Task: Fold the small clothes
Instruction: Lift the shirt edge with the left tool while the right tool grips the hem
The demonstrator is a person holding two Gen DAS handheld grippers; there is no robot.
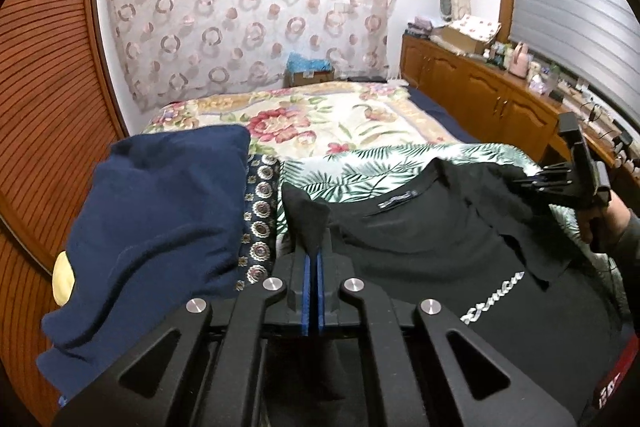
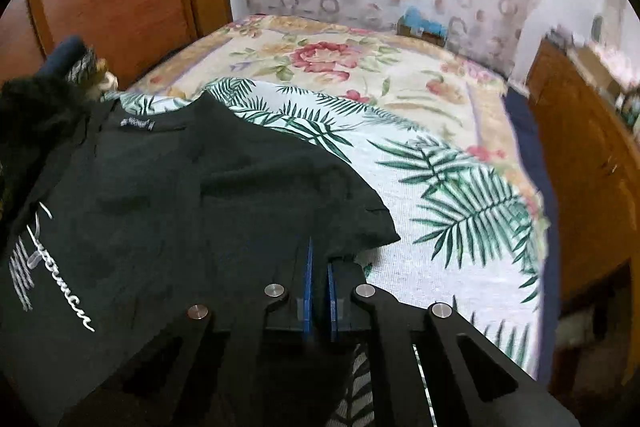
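A wide bed (image 1: 320, 115) with a cream bedspread printed with red roses fills the middle of the room. Behind it hangs a sheer white curtain (image 1: 256, 7) patterned with pink rings. A long brown wooden cabinet (image 1: 480, 87) with panelled doors runs along the bed's right side in the left wrist view, its top crowded with small things too small to tell apart.

On the near part of the bed lies a white cloth printed with green palm leaves (image 2: 440, 179). On that cloth lies the black cotton T-shirt (image 1: 440, 247), with white script lettering across the chest and its neck label facing up, collar towards the far end of the bed. Just left of it sits a bulky dark blue fabric bundle (image 1: 160, 227), with a strip of navy cloth with round medallions between the two.

The left tongs (image 1: 314, 251), black with blue pads, are pressed together on a raised fold of the shirt's left sleeve, which stands up above the fingertips. The right tongs (image 2: 318, 259) are closed narrow on the hem of the shirt's other sleeve at the edge of the black fabric; seen from the left wrist, they lift that corner slightly off the palm cloth, with a person's hand (image 1: 600, 219) gripping the handle.
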